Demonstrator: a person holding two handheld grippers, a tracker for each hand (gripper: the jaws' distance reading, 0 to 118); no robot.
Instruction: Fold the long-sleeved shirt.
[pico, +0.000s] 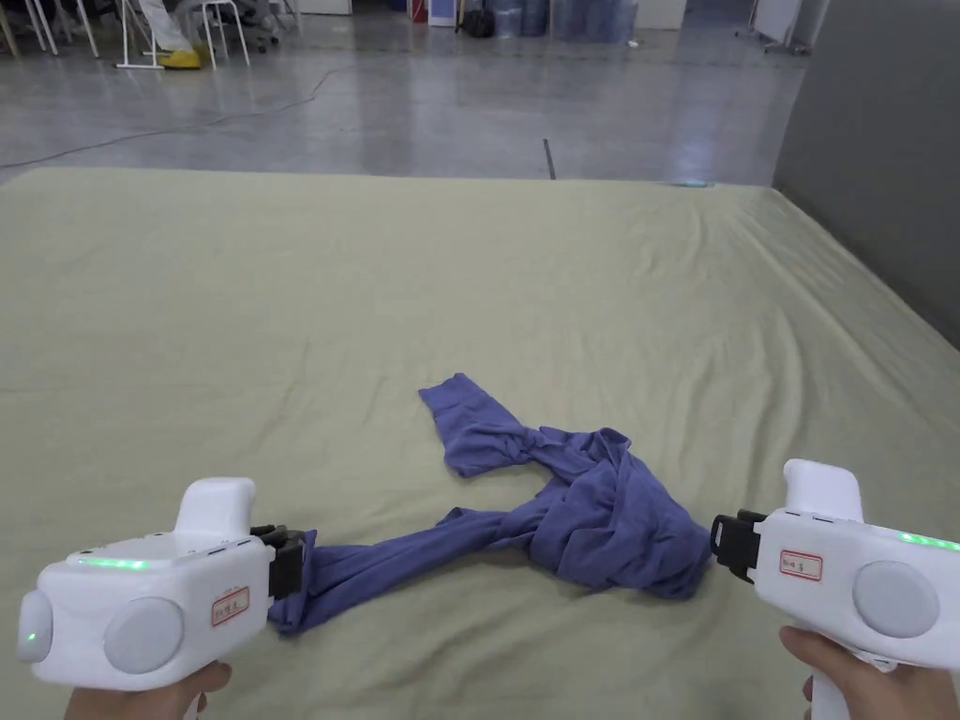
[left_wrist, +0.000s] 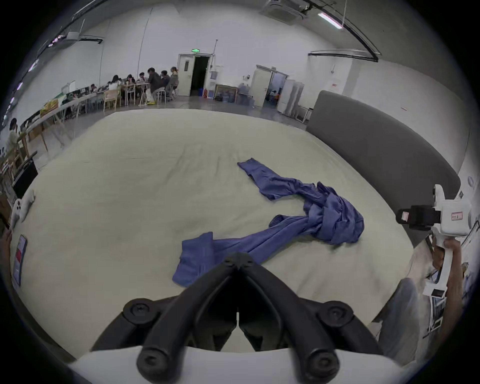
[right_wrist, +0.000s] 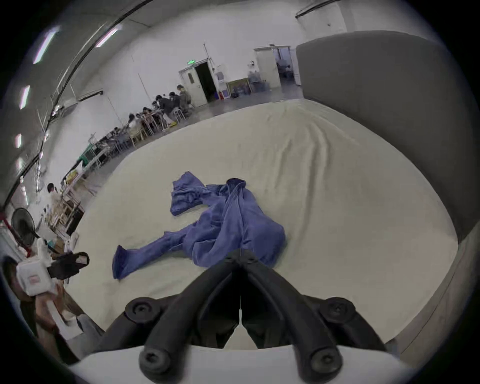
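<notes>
A blue long-sleeved shirt (pico: 600, 525) lies crumpled on the pale green bed sheet (pico: 375, 300). Its body is bunched in a twisted heap on the right. One sleeve (pico: 375, 572) stretches to the near left, the other (pico: 469, 422) points away. My left gripper (pico: 300, 555) hovers at the cuff end of the near sleeve (left_wrist: 194, 259), jaws closed with nothing between them (left_wrist: 238, 259). My right gripper (pico: 716, 546) sits just right of the bunched body (right_wrist: 233, 228), jaws also closed and empty (right_wrist: 241, 256). A hand holds each one.
A grey padded panel (pico: 881, 169) borders the bed's right side. Shiny floor (pico: 422, 103) lies beyond the far edge. A phone (left_wrist: 19, 259) and a white object (left_wrist: 23, 205) rest at the bed's left edge. People sit at tables (left_wrist: 145, 85) far off.
</notes>
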